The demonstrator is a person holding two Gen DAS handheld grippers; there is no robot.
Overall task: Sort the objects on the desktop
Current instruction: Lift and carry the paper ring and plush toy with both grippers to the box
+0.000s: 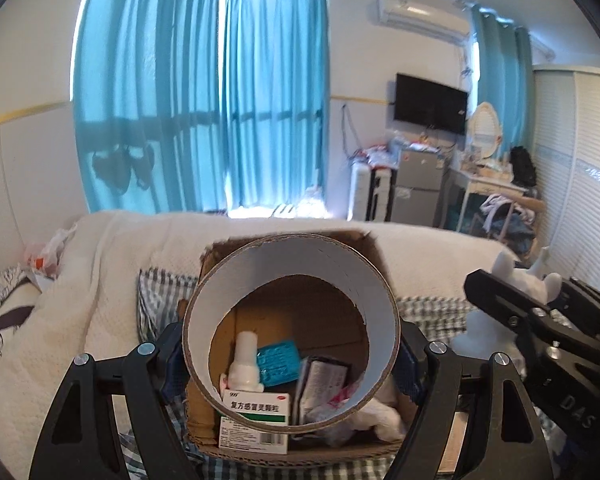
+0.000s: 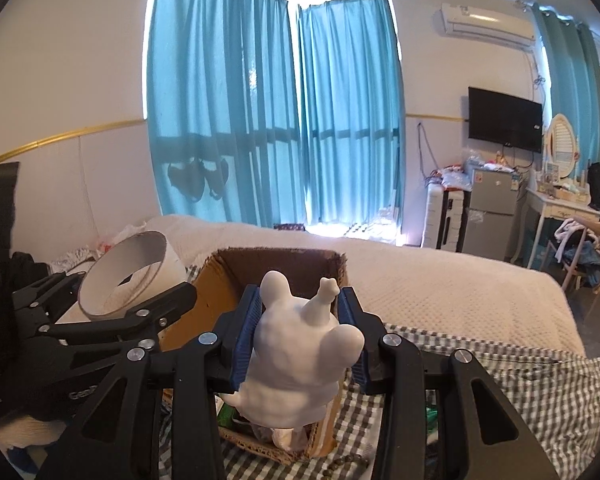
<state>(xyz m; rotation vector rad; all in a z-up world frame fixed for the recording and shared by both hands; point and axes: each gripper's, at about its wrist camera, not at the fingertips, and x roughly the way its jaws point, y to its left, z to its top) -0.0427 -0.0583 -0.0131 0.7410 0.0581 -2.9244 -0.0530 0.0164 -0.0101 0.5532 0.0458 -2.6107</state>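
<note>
Right up close, the left gripper (image 1: 292, 356) is clamped on a wide tape roll (image 1: 292, 336), hole facing forward, held directly above the cardboard box (image 1: 300, 450) on the bed. Next to it, the right gripper (image 2: 298, 334) squeezes a white figurine (image 2: 296, 356) over the box's right edge. Both look ready to drop straight down, and left seems better centred.

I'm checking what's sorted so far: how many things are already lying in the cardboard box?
5 visible in the cardboard box: green-striped medicine box front left, white bottle behind it, teal packet middle, dark booklet right, crumpled white wrapper front right. More may be hidden.
</note>
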